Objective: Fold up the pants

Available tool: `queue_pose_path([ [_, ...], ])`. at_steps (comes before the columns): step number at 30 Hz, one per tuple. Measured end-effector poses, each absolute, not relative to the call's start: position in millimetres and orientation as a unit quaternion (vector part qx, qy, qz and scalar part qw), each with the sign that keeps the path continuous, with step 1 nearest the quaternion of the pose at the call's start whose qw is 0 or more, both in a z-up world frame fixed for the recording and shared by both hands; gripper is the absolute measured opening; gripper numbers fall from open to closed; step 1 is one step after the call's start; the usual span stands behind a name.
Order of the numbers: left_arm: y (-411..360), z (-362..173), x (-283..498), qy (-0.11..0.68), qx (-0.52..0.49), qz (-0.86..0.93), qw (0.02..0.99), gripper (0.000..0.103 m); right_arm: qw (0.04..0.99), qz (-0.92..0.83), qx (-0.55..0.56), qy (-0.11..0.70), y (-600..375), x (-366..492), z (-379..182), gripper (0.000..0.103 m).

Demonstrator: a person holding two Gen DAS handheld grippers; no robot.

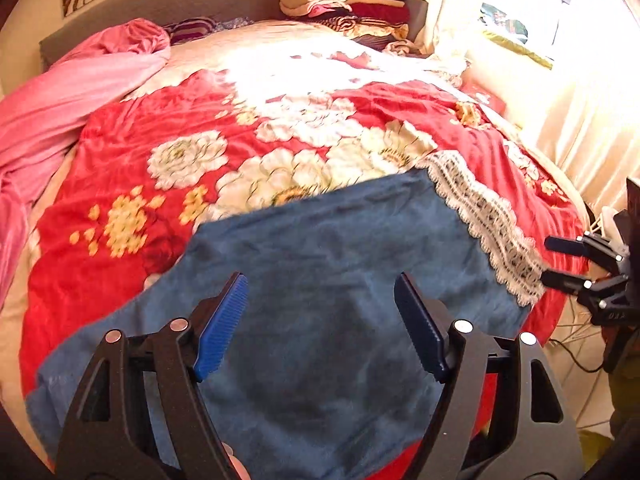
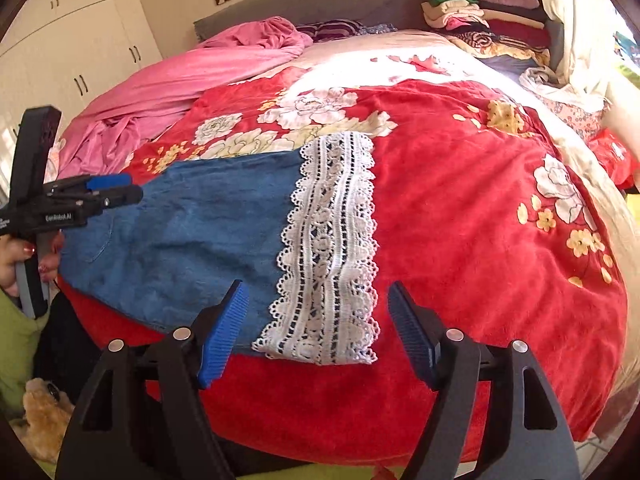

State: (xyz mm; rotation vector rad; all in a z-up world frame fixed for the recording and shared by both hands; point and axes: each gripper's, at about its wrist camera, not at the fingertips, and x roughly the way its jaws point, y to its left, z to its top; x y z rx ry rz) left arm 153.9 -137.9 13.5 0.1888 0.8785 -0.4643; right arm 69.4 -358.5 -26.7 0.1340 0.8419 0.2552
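Blue denim pants (image 1: 320, 280) with a white lace hem (image 1: 484, 216) lie flat on the red flowered bedspread (image 1: 132, 148). In the right wrist view the pants (image 2: 192, 232) stretch from the left to the lace hem (image 2: 332, 248) at centre. My left gripper (image 1: 320, 320) is open and empty, hovering over the middle of the denim. My right gripper (image 2: 316, 328) is open and empty, just in front of the lace hem at the bed's near edge. Each gripper also shows in the other's view: the right one (image 1: 560, 264) by the lace, the left one (image 2: 116, 190) over the waist end.
A pink sheet (image 2: 192, 76) is bunched at the bed's far left. Stacks of folded clothes (image 2: 472, 12) sit at the headboard's right. Curtains and a bright window (image 1: 532, 24) are to the right. White wardrobes (image 2: 80, 48) stand at left. A plush toy (image 2: 44, 416) lies on the floor.
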Motion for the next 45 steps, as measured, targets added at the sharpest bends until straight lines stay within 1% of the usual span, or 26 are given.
queue_pose_path([
  [1,-148.6,15.1,162.8,0.419,0.095,-0.232,0.873,0.072,0.901,0.121,0.070,0.410,-361.0,69.9,-30.0,0.071],
  [5,-190.2,9.6,196.4,0.422,0.106,-0.277,0.857,0.072,0.897,0.130,0.091,0.412,-364.3,71.8,-39.2,0.071],
  [11,-236.6,-19.2,235.9,0.441,0.112,-0.335,0.825,0.072,0.888,0.135,0.116,0.424,-368.7,84.6,-51.4,0.071],
  [13,-250.2,-25.3,240.7,0.434,0.128,-0.355,0.818,0.072,0.885,0.141,0.122,0.427,-367.3,87.5,-55.6,0.068],
  [14,-256.0,-27.7,243.1,0.433,0.132,-0.367,0.813,0.072,0.883,0.150,0.129,0.425,-366.4,88.3,-56.5,0.059],
  [19,-273.6,-49.1,261.9,0.462,0.138,-0.404,0.777,0.072,0.878,0.168,0.161,0.418,-368.7,94.3,-58.1,0.058],
  [22,-271.7,-61.0,270.0,0.479,0.117,-0.425,0.760,0.071,0.875,0.174,0.173,0.418,-370.7,100.9,-63.2,0.058],
  [24,-270.1,-63.4,272.6,0.483,0.102,-0.431,0.755,0.069,0.875,0.174,0.173,0.418,-367.9,105.6,-66.7,0.052],
  [25,-269.6,-64.0,272.9,0.486,0.095,-0.434,0.752,0.066,0.875,0.175,0.175,0.416,-367.4,106.8,-67.1,0.044],
  [26,-270.1,-63.5,271.5,0.486,0.092,-0.437,0.751,0.060,0.874,0.178,0.180,0.415,-366.6,109.1,-66.9,0.033],
  [27,-270.7,-62.3,269.0,0.486,0.090,-0.440,0.749,0.055,0.873,0.182,0.184,0.414,-365.9,110.7,-66.5,0.029],
  [29,-273.6,-58.4,260.9,0.482,0.097,-0.442,0.750,0.038,0.871,0.190,0.186,0.414,-362.9,112.2,-65.4,0.025],
  [30,-274.2,-56.7,258.1,0.480,0.098,-0.439,0.753,0.036,0.872,0.192,0.181,0.412,-360.9,112.0,-63.9,0.023],
  [32,-272.1,-53.8,255.7,0.478,0.091,-0.429,0.761,0.026,0.873,0.197,0.181,0.407,-359.3,111.5,-60.0,0.020],
  [35,-262.9,-48.4,254.2,0.471,0.073,-0.430,0.767,0.019,0.877,0.207,0.176,0.396,-352.8,109.2,-48.2,0.019],
  [37,-253.2,-41.6,252.9,0.464,0.050,-0.438,0.769,0.018,0.880,0.216,0.167,0.388,-346.0,108.5,-38.7,0.019],
  [41,-223.5,-18.2,245.5,0.439,0.013,-0.439,0.784,0.017,0.884,0.240,0.148,0.371,-325.3,106.9,-16.1,0.019],
  [45,-178.0,5.1,238.4,0.416,-0.017,-0.425,0.803,0.017,0.885,0.275,0.124,0.354,-293.6,108.7,7.5,0.019],
])
